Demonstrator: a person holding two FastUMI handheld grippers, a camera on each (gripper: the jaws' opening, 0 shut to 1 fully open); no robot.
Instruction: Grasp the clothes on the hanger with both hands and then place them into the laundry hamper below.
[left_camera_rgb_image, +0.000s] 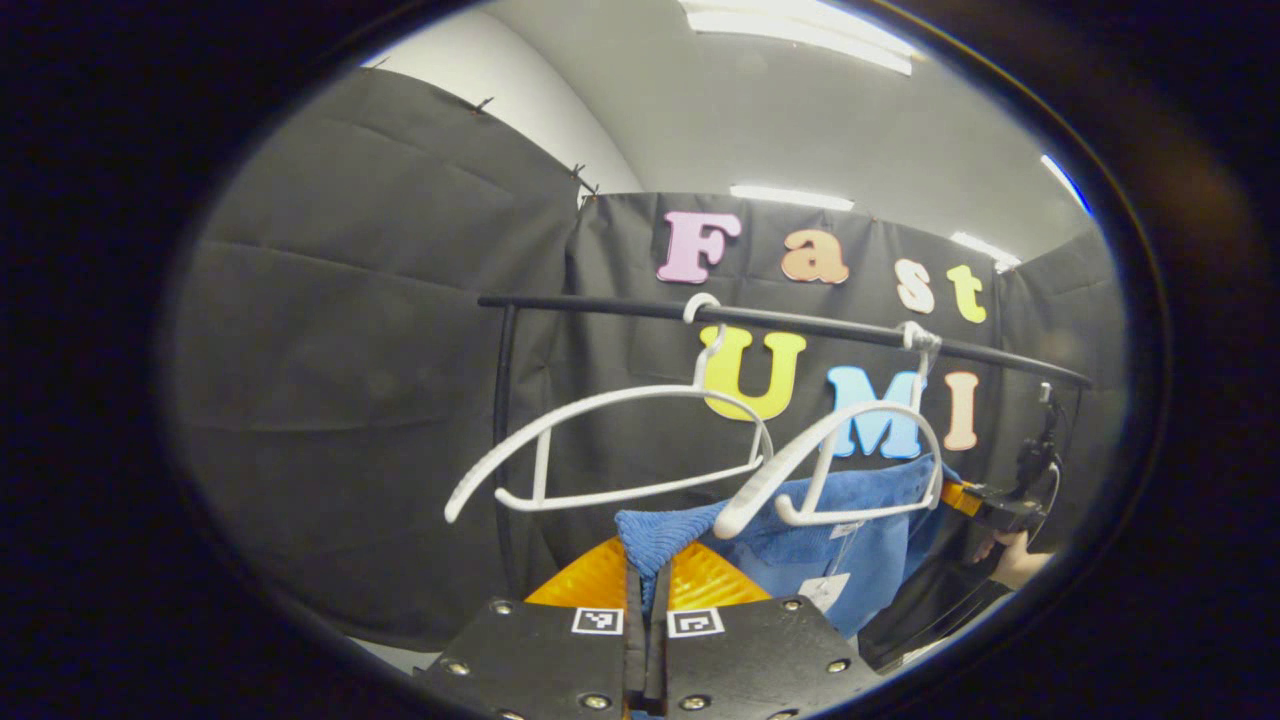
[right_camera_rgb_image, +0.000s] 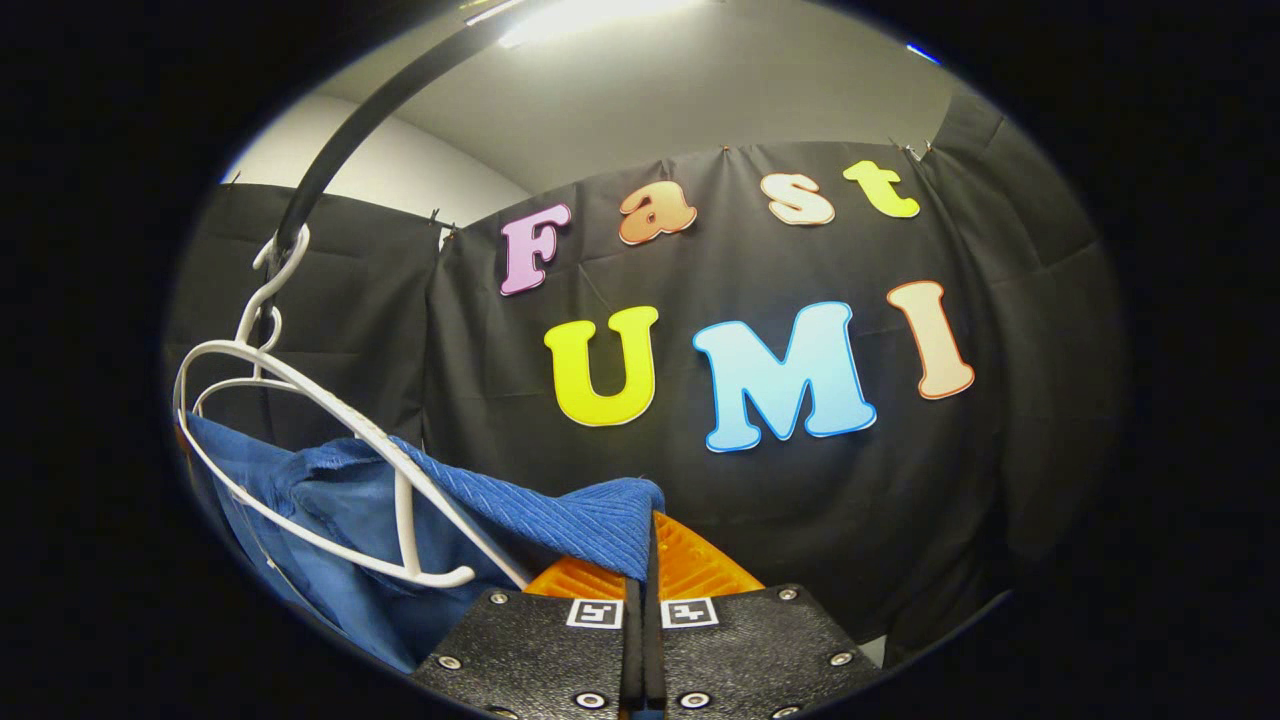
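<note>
A black rail ran across the booth in front of the dark cloth wall, and everything hung from it or sat just below it. Two white hangers hooked over that rail in the left gripper view: an empty hanger nearer the rail's upright post, and beside it a second hanger with the blue garment bunched just under its bar. Nothing stood between the jaws and the cloth; the second hanger's arm merely crossed in front of the fabric. Below the rail's far end, a person's hand gripped the other tool, reaching in toward the garment's far shoulder. The left gripper pointed up toward the rail from underneath, its jaws pressed together on a ribbed corner of the blue garment, which rose out of the seam between them. In the right gripper view the rail arched overhead, the hangers dangled from it close together, and the blue garment draped below them and stretched across toward the tool. The right gripper also tilted upward beneath the rail, jaws closed tight and pinching a ribbed edge of the same garment, the fabric folding over the top of one jaw.
</note>
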